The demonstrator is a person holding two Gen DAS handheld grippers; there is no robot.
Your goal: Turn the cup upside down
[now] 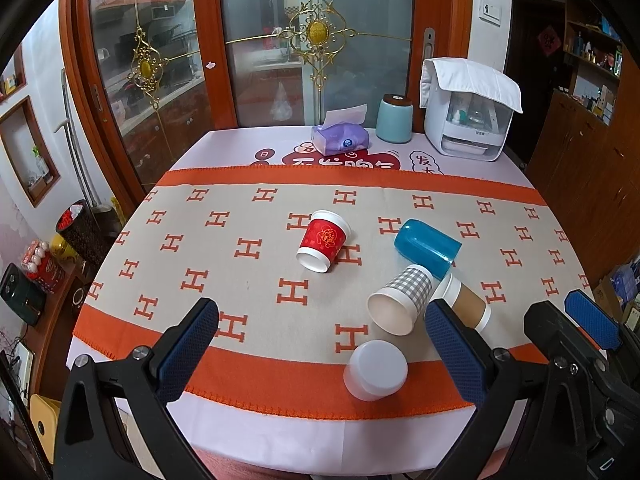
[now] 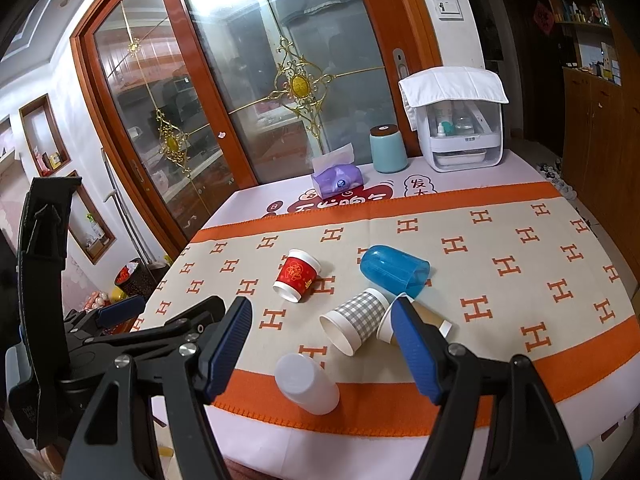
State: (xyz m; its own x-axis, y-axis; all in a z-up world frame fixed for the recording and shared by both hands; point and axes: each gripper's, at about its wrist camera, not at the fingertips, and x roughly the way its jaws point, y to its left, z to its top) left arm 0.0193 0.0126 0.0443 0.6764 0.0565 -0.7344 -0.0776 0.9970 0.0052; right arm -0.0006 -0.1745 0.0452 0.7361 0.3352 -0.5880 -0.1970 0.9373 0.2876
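Both my jaws hang spread, gripping nothing, above the counter [image 1: 248,264]. Five cups lie on their sides; the white cup [image 1: 375,370] lies nearest. None stands inverted; I judge the next move needs a grip across its wall.

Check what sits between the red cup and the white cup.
Nothing: only bare patterned cloth between the red cup and the white cup. The checked cup lies off to the right of that line. Both views agree.

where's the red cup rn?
Red cup lies on its side mid-table in both wrist views, left of the blue cup and beyond the checked cup.
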